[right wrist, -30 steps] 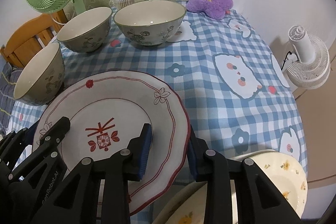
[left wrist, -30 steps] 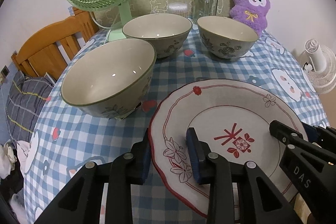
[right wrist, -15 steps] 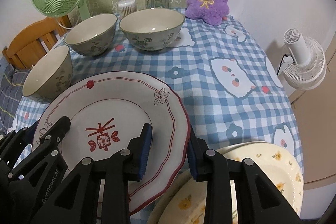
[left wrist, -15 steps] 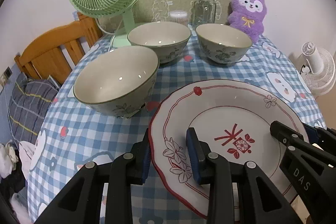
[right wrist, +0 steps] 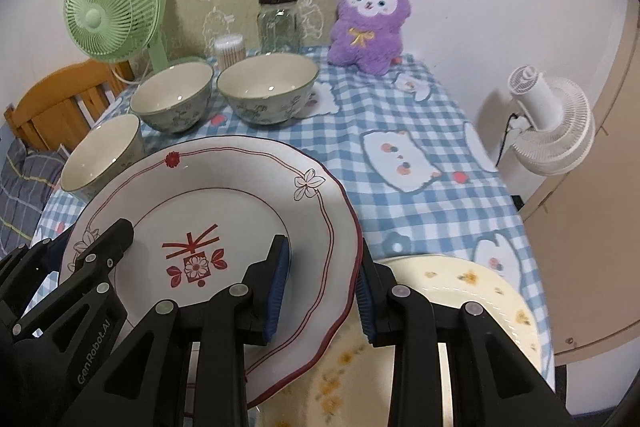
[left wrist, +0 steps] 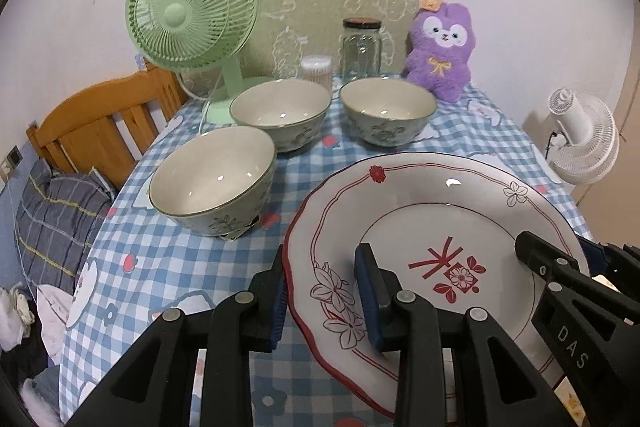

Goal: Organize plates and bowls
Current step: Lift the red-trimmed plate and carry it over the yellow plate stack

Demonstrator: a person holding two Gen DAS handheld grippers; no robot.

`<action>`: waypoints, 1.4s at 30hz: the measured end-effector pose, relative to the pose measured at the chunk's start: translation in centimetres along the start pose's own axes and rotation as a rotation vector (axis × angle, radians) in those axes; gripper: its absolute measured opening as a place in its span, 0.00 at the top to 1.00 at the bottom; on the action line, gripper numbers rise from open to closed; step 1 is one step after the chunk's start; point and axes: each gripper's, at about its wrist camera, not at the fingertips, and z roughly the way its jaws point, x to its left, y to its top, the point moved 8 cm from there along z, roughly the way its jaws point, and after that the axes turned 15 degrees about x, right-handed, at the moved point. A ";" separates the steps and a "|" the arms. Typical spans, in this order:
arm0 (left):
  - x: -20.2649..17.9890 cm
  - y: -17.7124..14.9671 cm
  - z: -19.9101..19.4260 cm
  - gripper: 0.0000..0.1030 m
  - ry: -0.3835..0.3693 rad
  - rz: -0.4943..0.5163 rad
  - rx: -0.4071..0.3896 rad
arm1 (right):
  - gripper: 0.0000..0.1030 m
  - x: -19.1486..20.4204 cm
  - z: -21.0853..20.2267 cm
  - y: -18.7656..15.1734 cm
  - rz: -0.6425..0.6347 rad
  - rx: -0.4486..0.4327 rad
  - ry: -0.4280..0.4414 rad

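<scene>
Both grippers grasp one red-patterned plate [left wrist: 436, 227] by opposite edges: the left gripper [left wrist: 322, 291] pinches its left rim between blue-padded fingers [left wrist: 366, 291], and the right gripper [right wrist: 320, 283] clamps the right rim in the same manner. The plate is held tilted above the counter [right wrist: 420, 131], which is covered with a blue-checked cloth. In the right wrist view, the plate's near edge overlaps a cream floral plate [right wrist: 460, 307] lying on the counter below and to the right. Three floral bowls stand upright beyond: the nearest bowl [left wrist: 212, 183] at left, a middle bowl [left wrist: 280, 115], and a right bowl [left wrist: 386, 111]. Along the far edge stand a green fan [left wrist: 192, 19], a cotton-swab tub [left wrist: 317, 69], a glass jar [left wrist: 361, 47], and a purple plush toy [left wrist: 440, 47].
</scene>
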 end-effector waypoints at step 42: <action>-12.2 -6.9 -4.0 0.70 -0.102 0.130 -0.015 | 0.67 -12.3 -4.5 -10.3 0.147 -0.053 -0.082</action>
